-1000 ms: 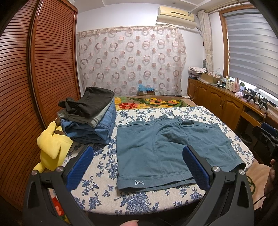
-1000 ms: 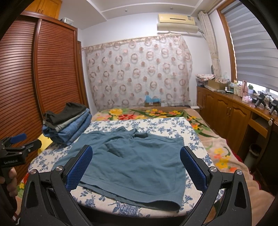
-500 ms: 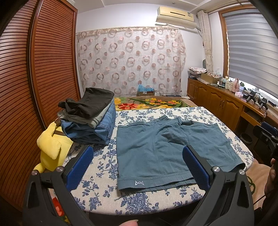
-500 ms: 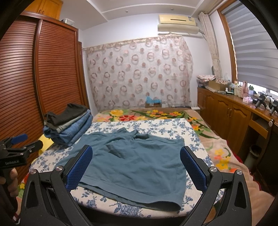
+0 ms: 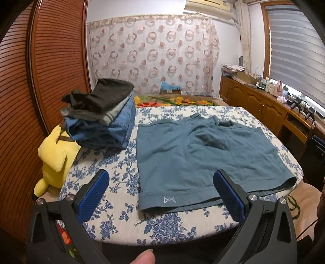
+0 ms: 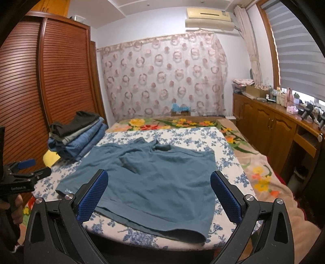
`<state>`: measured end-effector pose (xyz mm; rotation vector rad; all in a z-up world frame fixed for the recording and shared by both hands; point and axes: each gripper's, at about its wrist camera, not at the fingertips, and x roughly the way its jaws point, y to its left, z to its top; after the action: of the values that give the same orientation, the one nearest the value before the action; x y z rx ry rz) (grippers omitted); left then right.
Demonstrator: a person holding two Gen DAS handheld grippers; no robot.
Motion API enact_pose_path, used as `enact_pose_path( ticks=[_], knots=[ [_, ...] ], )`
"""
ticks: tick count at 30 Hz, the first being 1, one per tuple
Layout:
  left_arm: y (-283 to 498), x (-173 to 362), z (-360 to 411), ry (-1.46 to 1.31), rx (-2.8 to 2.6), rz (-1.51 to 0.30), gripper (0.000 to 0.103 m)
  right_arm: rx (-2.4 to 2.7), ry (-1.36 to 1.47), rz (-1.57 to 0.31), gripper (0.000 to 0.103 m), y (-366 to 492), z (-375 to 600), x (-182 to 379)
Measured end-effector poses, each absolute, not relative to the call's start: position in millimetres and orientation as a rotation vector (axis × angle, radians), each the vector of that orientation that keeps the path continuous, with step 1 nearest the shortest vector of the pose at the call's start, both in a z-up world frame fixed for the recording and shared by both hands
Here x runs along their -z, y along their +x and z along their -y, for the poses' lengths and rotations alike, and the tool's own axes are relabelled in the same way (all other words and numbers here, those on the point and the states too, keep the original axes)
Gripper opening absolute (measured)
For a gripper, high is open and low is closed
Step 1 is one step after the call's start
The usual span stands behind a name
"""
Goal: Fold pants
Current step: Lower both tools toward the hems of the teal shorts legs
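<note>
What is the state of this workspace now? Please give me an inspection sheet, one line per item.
Surface: table in a blue floral cloth, standing on a bed.
Job's things: teal shorts spread flat, unfolded, hems at the near edge.
Clutter: stack of folded clothes at the far left; yellow plush toy beside it, off the table edge.
Grippers: left tongs open, empty, above the left hem; right tongs open, empty, above the right leg.
Cables: nothing seen on the table.
Surroundings: louvred wardrobe at left, curtain behind, wooden cabinet with bottles at right, air conditioner above.
</note>
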<state>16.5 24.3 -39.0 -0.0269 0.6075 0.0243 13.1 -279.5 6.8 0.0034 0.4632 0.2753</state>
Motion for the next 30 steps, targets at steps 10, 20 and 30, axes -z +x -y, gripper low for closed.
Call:
enact_pose_path(
  ticks=[10,20,30],
  knots=[
    [22.7,68.3,-43.9,-0.045,-0.037,-0.65,0.103,-0.27,-0.038,-0.53,0.103,28.2,289.4,25.0],
    [25.9,97.2,-59.0,-0.094,0.015,-0.709,0.102,-0.285,-0.095,-0.64,0.103,51.7,283.2,69.7],
    [27.3,112.4,-73.5,-0.155,0.065,-0.762,0.077,-0.287,-0.111,-0.749,0.103,70.3,280.1,104.8]
  ],
)
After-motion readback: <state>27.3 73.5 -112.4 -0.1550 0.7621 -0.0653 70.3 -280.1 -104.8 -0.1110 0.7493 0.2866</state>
